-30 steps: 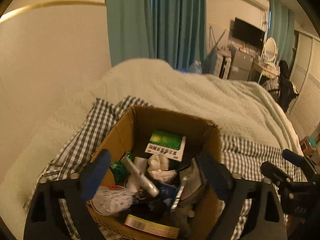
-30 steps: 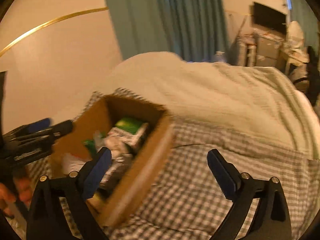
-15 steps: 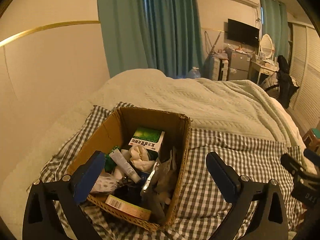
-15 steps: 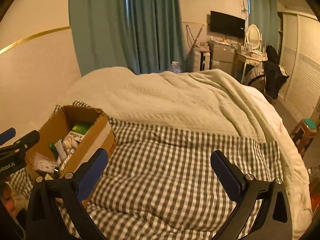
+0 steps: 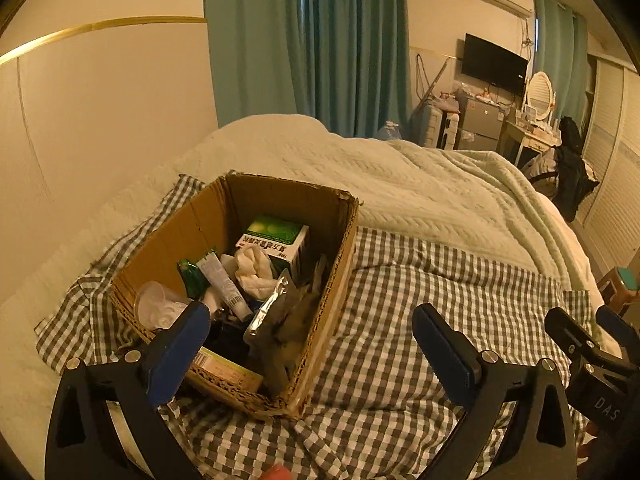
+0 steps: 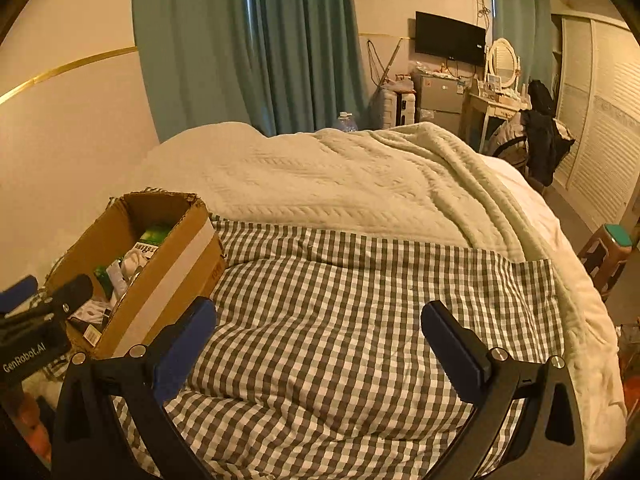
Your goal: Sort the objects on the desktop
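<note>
A cardboard box (image 5: 336, 280) stands on a checked cloth (image 5: 440, 320) on the bed; it also shows in the right wrist view (image 6: 168, 276). It holds a green and white medicine box (image 5: 276, 238), a white tube (image 5: 222, 284), a crumpled white tissue (image 5: 252, 270), a silver foil pouch (image 5: 272, 308), a clear cup (image 5: 154, 308) and more. My left gripper (image 5: 310, 348) is open and empty, hovering at the box's near right corner. My right gripper (image 6: 318, 338) is open and empty above the bare checked cloth (image 6: 340, 300), right of the box.
A cream knitted blanket (image 6: 340, 176) covers the bed behind the cloth. A wall (image 5: 100, 120) runs along the left and teal curtains (image 5: 304, 40) hang behind. A stool (image 6: 608, 252) stands off the bed's right edge.
Both grippers have drawn back and swung right. The box now sits further left and smaller in both views, and more checked cloth shows. Both stay open and empty.
</note>
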`<control>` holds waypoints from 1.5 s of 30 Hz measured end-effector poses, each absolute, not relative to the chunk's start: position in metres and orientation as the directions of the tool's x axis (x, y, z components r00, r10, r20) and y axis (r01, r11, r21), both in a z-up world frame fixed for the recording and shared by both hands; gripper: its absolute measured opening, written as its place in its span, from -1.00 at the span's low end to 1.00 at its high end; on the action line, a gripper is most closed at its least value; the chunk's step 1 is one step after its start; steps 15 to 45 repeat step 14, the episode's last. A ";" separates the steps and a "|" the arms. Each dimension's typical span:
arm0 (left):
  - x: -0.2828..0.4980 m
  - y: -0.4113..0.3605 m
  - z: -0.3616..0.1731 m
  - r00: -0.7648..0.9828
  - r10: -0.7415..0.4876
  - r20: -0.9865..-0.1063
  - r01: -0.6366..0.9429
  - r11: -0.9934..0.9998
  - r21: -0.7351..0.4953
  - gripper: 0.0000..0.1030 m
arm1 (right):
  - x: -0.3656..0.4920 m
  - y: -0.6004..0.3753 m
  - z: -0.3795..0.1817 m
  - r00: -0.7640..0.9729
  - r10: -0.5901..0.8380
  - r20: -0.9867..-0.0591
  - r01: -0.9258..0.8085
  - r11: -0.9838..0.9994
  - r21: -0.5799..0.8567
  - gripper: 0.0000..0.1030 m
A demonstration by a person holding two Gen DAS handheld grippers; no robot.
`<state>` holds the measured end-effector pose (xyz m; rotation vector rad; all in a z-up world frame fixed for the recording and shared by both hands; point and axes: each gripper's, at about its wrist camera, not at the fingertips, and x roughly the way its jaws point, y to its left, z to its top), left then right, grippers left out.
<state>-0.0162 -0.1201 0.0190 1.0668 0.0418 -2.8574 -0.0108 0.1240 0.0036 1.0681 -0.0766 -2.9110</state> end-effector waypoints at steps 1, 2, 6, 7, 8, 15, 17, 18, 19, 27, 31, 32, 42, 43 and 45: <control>-0.017 -0.120 0.019 -0.752 -0.085 -0.654 0.100 -0.995 0.015 1.00 | -0.011 0.125 0.003 -0.758 -0.062 -0.650 0.022 -0.997 0.069 0.99; -0.017 -0.120 0.019 -0.752 -0.091 -0.653 0.104 -0.994 0.019 1.00 | -0.011 0.125 0.001 -0.753 -0.071 -0.655 0.027 -0.997 0.077 0.99; -0.019 -0.123 0.018 -0.740 -0.096 -0.665 0.128 -0.992 0.001 1.00 | -0.011 0.121 -0.002 -0.748 -0.067 -0.661 0.034 -0.997 0.062 0.99; -0.019 -0.123 0.018 -0.740 -0.095 -0.665 0.132 -0.991 -0.006 1.00 | -0.012 0.120 -0.002 -0.746 -0.067 -0.663 0.035 -0.998 0.061 0.99; -0.019 -0.124 0.018 -0.741 -0.092 -0.665 0.132 -0.991 -0.011 1.00 | -0.012 0.120 -0.003 -0.744 -0.069 -0.664 0.035 -0.997 0.064 0.99; -0.014 -0.119 0.025 -0.775 -0.077 -0.627 0.112 -0.994 -0.015 1.00 | -0.012 0.120 -0.007 -0.735 -0.068 -0.675 0.029 -0.997 0.069 0.99; -0.014 -0.119 0.025 -0.775 -0.077 -0.627 0.112 -0.994 -0.015 1.00 | -0.012 0.120 -0.007 -0.735 -0.068 -0.675 0.029 -0.997 0.069 0.99; -0.014 -0.119 0.025 -0.775 -0.077 -0.627 0.112 -0.994 -0.015 1.00 | -0.012 0.120 -0.007 -0.735 -0.068 -0.675 0.029 -0.997 0.069 0.99; -0.014 -0.119 0.025 -0.775 -0.077 -0.627 0.112 -0.994 -0.015 1.00 | -0.012 0.120 -0.007 -0.735 -0.068 -0.675 0.029 -0.997 0.069 0.99; -0.014 -0.119 0.025 -0.775 -0.077 -0.627 0.112 -0.994 -0.015 1.00 | -0.012 0.120 -0.007 -0.735 -0.068 -0.675 0.029 -0.997 0.069 0.99; -0.014 -0.119 0.025 -0.775 -0.077 -0.627 0.112 -0.994 -0.015 1.00 | -0.012 0.120 -0.007 -0.735 -0.068 -0.675 0.029 -0.997 0.069 0.99; -0.014 -0.119 0.025 -0.775 -0.077 -0.627 0.112 -0.994 -0.015 1.00 | -0.012 0.120 -0.007 -0.735 -0.068 -0.675 0.029 -0.997 0.069 0.99; -0.014 -0.119 0.025 -0.775 -0.077 -0.627 0.112 -0.994 -0.015 1.00 | -0.012 0.120 -0.007 -0.735 -0.068 -0.675 0.029 -0.997 0.069 0.99; -0.014 -0.119 0.025 -0.775 -0.077 -0.627 0.112 -0.994 -0.015 1.00 | -0.012 0.120 -0.007 -0.735 -0.068 -0.675 0.029 -0.997 0.069 0.99; -0.014 -0.119 0.025 -0.775 -0.077 -0.627 0.112 -0.994 -0.015 1.00 | -0.012 0.120 -0.007 -0.735 -0.068 -0.675 0.029 -0.997 0.069 0.99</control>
